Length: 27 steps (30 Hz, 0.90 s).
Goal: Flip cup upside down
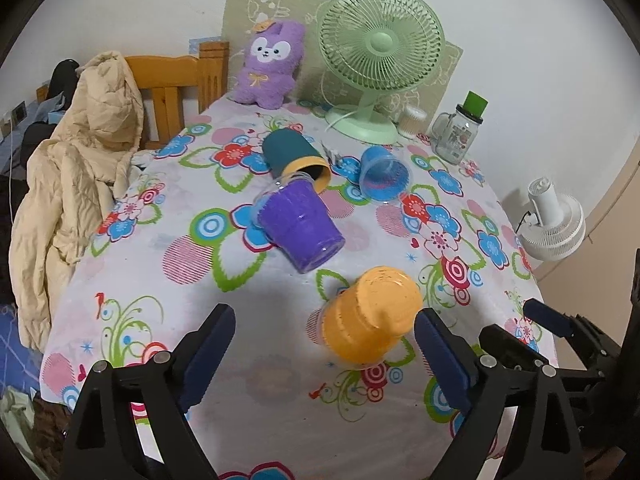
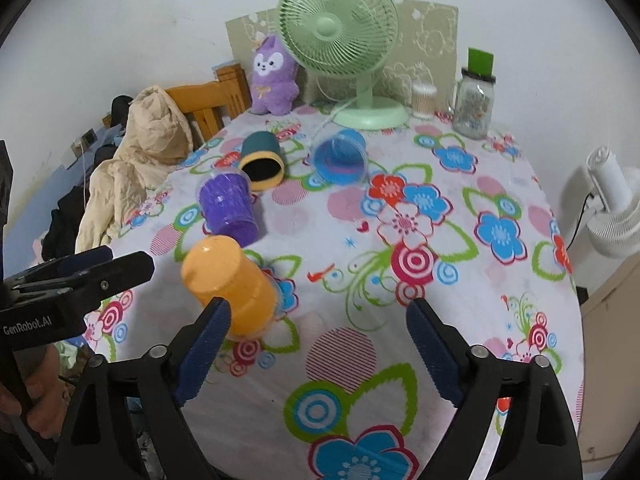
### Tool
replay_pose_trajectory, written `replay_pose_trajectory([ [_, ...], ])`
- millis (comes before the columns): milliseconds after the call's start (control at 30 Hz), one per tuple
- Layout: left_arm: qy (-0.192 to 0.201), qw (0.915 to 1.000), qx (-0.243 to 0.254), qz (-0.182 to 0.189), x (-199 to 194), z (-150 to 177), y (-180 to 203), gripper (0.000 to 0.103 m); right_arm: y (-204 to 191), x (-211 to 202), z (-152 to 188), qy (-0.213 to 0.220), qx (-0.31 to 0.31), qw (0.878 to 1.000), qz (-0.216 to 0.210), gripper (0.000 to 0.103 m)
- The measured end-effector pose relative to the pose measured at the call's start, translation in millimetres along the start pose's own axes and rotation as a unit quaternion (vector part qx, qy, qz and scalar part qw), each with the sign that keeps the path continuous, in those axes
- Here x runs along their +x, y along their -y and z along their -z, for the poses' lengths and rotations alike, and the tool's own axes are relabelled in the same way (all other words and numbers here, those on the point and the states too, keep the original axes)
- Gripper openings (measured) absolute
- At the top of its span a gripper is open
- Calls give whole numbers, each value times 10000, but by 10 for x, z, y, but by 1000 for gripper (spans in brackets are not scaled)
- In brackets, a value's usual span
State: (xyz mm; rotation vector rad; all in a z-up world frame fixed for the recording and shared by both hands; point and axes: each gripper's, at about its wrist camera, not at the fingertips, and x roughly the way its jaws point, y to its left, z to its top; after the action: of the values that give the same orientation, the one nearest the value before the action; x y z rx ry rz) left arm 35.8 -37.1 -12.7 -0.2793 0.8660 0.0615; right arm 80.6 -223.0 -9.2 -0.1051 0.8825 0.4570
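floral tablecloth (image 2: 400, 216), "genrobot.ai" left gripper (image 2: 100, 264)

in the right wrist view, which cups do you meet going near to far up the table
orange plastic cup → purple glittery plastic cup → teal cup with yellow rim → blue translucent plastic cup

Four cups lie on the flowered tablecloth (image 1: 224, 264): one orange cup (image 1: 370, 316) at lower centre, one purple cup (image 1: 300, 226) mid-frame, one teal cup (image 1: 294, 156) with a yellow rim above it, and one blue cup (image 1: 384, 174) to the right. Two fans: a green fan (image 1: 380, 56) at the top, a white fan (image 1: 554, 224) at the right edge. One purple plush toy (image 1: 268, 66), one glass jar (image 1: 460, 132), one beige jacket (image 1: 80, 176) on the left.
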Motion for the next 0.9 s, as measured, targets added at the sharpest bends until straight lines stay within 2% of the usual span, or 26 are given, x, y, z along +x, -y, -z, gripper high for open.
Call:
replay_pose_trajectory([
  [133,134,9999,-28,11,-103,-2,-59,94,-117,-108,-40,225,-113,9996,118,98],
  [567,542,9985,-4,86,-428,-8,-165,96,-411,-368,-131,626,-339,9972,242,98],
  [900,811,9967,38,97,-583,-26,-186,97,-486,-543,-190,928,-316,9947,326,98],
])
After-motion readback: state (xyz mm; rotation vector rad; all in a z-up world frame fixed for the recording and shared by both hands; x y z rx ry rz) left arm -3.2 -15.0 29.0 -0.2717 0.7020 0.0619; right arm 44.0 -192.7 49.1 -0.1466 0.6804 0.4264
